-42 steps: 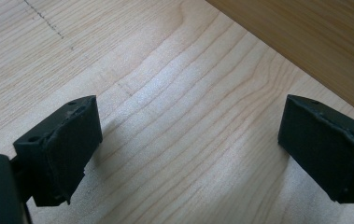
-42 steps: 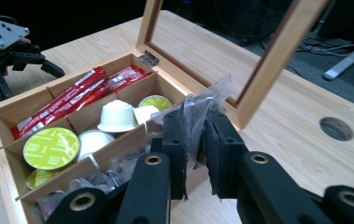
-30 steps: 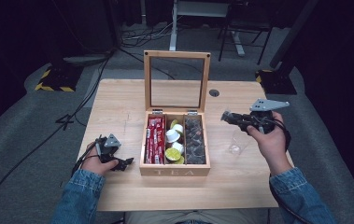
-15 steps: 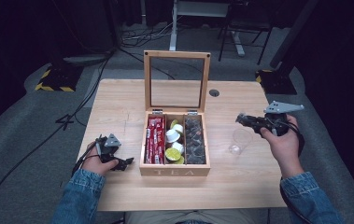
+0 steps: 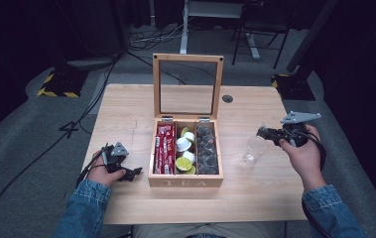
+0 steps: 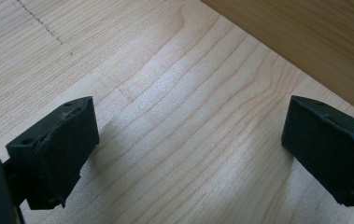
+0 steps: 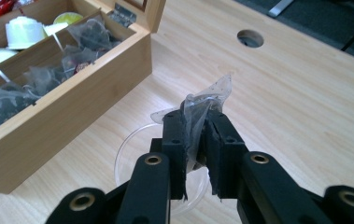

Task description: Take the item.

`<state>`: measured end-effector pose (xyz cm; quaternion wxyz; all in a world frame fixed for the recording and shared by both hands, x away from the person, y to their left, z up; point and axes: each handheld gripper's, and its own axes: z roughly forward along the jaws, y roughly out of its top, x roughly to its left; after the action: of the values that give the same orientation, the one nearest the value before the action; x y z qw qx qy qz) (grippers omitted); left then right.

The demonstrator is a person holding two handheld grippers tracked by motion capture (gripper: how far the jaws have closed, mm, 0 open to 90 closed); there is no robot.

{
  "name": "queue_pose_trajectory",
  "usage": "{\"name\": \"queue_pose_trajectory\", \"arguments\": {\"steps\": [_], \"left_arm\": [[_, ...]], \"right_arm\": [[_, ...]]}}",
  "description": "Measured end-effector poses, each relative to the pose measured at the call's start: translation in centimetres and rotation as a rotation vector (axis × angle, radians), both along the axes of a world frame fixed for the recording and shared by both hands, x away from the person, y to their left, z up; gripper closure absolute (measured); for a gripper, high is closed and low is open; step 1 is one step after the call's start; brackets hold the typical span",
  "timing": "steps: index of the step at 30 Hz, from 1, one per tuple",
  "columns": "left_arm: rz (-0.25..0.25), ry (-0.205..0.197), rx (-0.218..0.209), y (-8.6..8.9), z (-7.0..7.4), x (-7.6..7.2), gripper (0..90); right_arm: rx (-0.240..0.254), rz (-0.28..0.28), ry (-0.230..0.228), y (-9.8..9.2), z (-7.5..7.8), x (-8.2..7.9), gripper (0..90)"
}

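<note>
An open wooden tea box (image 5: 185,181) stands mid-table with its glass lid upright. It holds red packets (image 5: 163,148), white and yellow pods (image 5: 183,146) and dark mesh tea bags (image 5: 206,148). My right gripper (image 7: 197,135) is shut on a clear mesh tea bag (image 7: 207,100), held just above the rim of a clear plastic cup (image 7: 132,154). From above, the right gripper (image 5: 267,133) hovers at the cup (image 5: 253,149), right of the box. My left gripper (image 5: 131,172) rests on the table left of the box, its jaws open with bare wood between the pads (image 6: 67,144).
A round cable hole (image 5: 227,98) sits in the table (image 5: 126,109) behind the box. The box side (image 6: 305,37) lies just beyond the left gripper. Dark floor, cables and chair legs surround the table.
The right gripper has carried the tea bag rightward and slightly down, from beside the box to over the cup. The left hand has not moved.
</note>
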<state>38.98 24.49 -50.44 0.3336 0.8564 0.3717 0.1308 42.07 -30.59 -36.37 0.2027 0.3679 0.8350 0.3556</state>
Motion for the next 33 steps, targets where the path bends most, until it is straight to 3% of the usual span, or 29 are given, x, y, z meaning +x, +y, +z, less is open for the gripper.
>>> {"name": "queue_pose_trajectory", "arguments": {"steps": [17,24,33], "left_arm": [[0.003,-0.002,-0.001,0.0,0.0,0.0,4.1],[0.004,-0.002,-0.001,0.0,0.0,0.0,4.1],[0.004,0.0,-0.003,0.0,0.0,0.1,4.1]], "right_arm": [[-0.02,0.028,0.107,0.3,-2.5,-0.2,77.7],[0.032,0.027,0.095,0.5,-3.0,-0.2,53.3],[0.072,0.006,0.053,0.9,-2.9,0.0,39.6]]}}
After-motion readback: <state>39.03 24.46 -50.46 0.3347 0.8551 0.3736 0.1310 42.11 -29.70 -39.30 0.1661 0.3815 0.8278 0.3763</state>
